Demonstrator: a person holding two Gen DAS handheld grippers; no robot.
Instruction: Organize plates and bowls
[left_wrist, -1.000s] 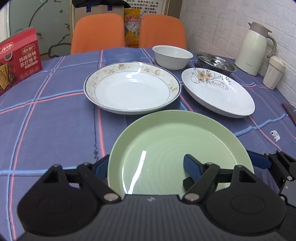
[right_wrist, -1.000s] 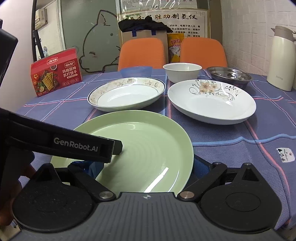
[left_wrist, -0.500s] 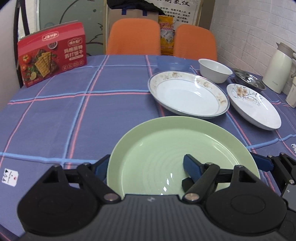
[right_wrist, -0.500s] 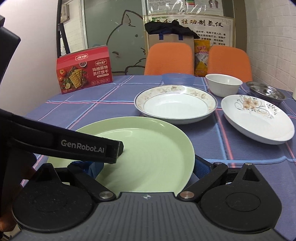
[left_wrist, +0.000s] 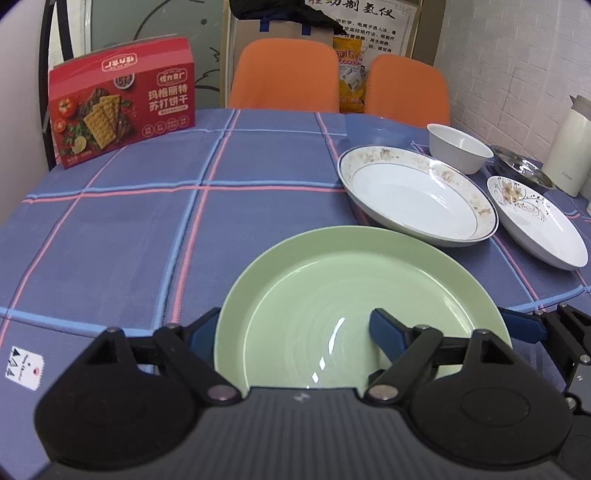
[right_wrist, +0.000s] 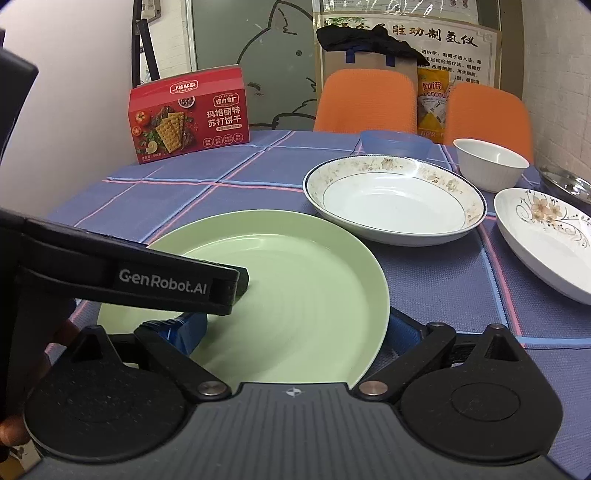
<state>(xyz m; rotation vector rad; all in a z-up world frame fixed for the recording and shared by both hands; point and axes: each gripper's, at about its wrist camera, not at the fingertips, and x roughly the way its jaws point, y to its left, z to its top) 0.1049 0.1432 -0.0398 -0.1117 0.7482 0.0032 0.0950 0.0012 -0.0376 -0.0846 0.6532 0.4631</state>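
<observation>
A pale green plate (left_wrist: 332, 295) (right_wrist: 295, 280) hangs just above the checked tablecloth, held from both sides. My left gripper (left_wrist: 295, 328) is shut on its left part, one blue finger under the rim and one on the inside. My right gripper (right_wrist: 291, 328) is shut on the right part in the same way. The left gripper's black body (right_wrist: 166, 284) crosses the right wrist view. To the right rest a floral-rimmed white deep plate (left_wrist: 417, 192) (right_wrist: 395, 195), a white plate with a flower drawing (left_wrist: 535, 218) (right_wrist: 546, 236) and a white bowl (left_wrist: 460, 149) (right_wrist: 491, 162).
A red cracker box (left_wrist: 122, 107) (right_wrist: 188, 114) stands at the back left. A blue plastic bowl (left_wrist: 376, 129), a steel dish (left_wrist: 524, 166) and a white thermos (left_wrist: 569, 151) sit at the back right. Two orange chairs (left_wrist: 284, 77) stand behind the table. A hand (right_wrist: 55, 343) shows at the left.
Both grippers have carried the green plate to the left, away from the other plates. The cracker box and the left side of the table have come into view.
</observation>
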